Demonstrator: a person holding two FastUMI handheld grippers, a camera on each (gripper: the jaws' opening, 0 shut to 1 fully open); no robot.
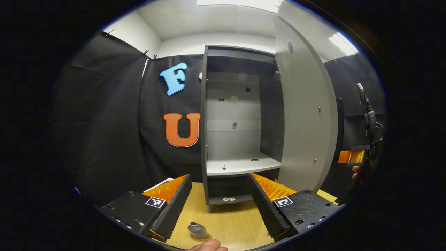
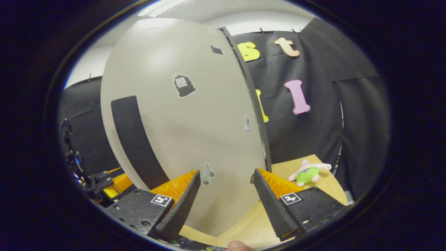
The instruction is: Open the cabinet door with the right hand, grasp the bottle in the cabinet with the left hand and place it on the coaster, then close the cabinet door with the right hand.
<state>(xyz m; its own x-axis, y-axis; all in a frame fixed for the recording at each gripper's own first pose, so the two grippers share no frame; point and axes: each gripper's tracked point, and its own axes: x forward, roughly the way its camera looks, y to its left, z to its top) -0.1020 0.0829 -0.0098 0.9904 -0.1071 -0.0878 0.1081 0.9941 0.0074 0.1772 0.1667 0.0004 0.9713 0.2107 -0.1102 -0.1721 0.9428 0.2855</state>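
Both grippers' fingers (image 1: 220, 205) (image 2: 223, 205) gape empty; cabinet door (image 1: 303, 115) open, stickers unreadable.

Pale wood-grain tabletop (image 1: 230, 223), smooth with a low sheen. Matt grey laminate on cabinet door (image 2: 181, 132) and shelf (image 1: 240, 164), plus a matt black strip (image 2: 136, 139) at 9 o'clock on the door. Soft plush toy (image 2: 308, 172); dull grey, metallic-looking bottle (image 1: 197, 229); matt black cloth wall (image 1: 104, 122).

Black cloth walls (image 1: 104, 115), white ceiling w/ light panels (image 1: 343, 43), wood tabletop (image 1: 226, 223).
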